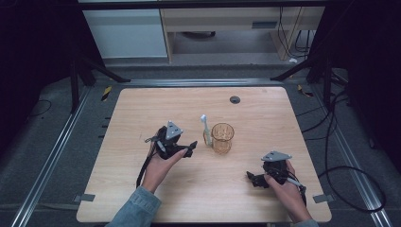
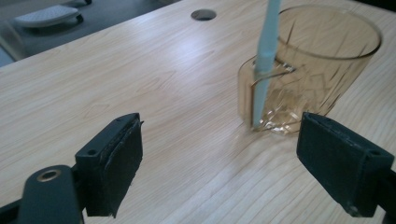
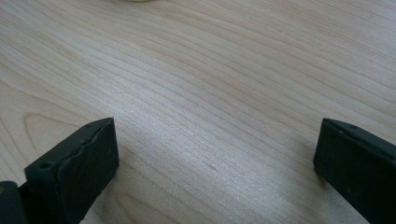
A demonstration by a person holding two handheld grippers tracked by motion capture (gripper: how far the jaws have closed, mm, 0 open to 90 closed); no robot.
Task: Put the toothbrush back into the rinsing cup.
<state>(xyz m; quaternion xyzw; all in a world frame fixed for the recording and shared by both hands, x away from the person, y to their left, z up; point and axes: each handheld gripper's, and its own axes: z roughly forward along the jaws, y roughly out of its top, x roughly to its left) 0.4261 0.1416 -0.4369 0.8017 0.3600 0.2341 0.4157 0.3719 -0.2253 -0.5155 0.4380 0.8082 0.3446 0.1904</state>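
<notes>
Left gripper (image 1: 189, 147) sits just left of the amber faceted glass cup (image 1: 222, 137), jaws spread wide, nothing between them. Right gripper (image 1: 252, 179) is parked near the table's front right, jaws also wide apart over bare wood, well apart from the cup. The pale blue-white plastic toothbrush (image 1: 205, 128) stands near-upright in a small side holder on the cup's left flank, bristle head up, so its long axis is close to vertical with a slight lean. In the left gripper view the toothbrush handle (image 2: 265, 60) is ahead and right of the jaw centreline, closer to the right jaw than the left; the cup (image 2: 322, 65) is directly behind it. Key relation: the brush is on the cup's left side, facing the left gripper, so the left hand is the nearer one by a clear margin. My read: next move is a short forward-right shift to centre the handle between the jaws, then close on it. Risk: right jaw clips the cup wall. Light wooden table (image 1: 142, 113) is otherwise bare apart from a dark cable grommet (image 1: 235, 99) at the far edge.
</notes>
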